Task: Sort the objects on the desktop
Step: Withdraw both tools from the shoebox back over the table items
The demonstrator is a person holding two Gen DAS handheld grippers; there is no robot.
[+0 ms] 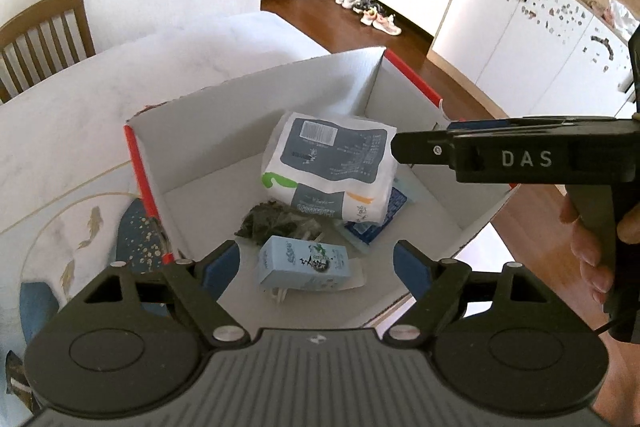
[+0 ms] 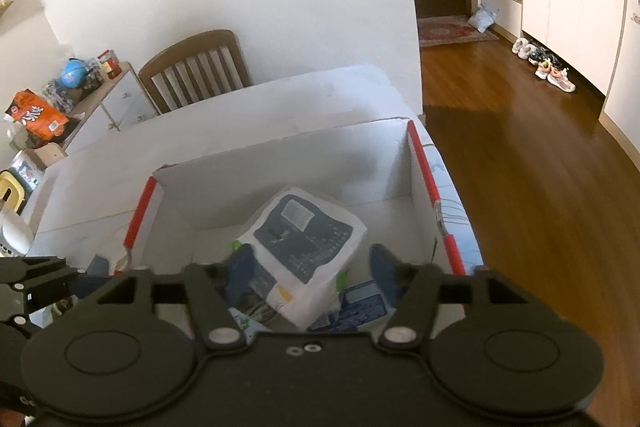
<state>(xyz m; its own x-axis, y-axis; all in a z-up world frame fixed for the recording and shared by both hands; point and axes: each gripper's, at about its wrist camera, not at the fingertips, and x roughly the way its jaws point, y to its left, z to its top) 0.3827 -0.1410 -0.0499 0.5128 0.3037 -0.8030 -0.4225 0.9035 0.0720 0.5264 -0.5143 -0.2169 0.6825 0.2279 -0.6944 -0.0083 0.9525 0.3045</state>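
A home – wooden chair [image 2: 196,67], white cabinets [image 2: 568,7], shoes [image 2: 548,67] (by the hallway) on wood floor [image 2: 520,187].

blue packet [image 1: 376,223] half hidden under white bag [image 1: 332,163]

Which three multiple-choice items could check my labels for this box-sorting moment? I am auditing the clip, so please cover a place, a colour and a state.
1. Where does the white and grey packet lie?
A. Inside the cardboard box
B. On the chair seat
C. On the floor

2. What colour is the trim on the box's side edges?
A. Green
B. Red
C. Yellow

3. How does the left gripper stand?
A. Shut on the packet
B. Shut on nothing
C. Open, holding nothing

Key: 1 A, the packet rests among other things within the box walls. 2 B, red strips run along both side edges. 3 C, the blue pads stand wide apart above the small blue carton, touching nothing.
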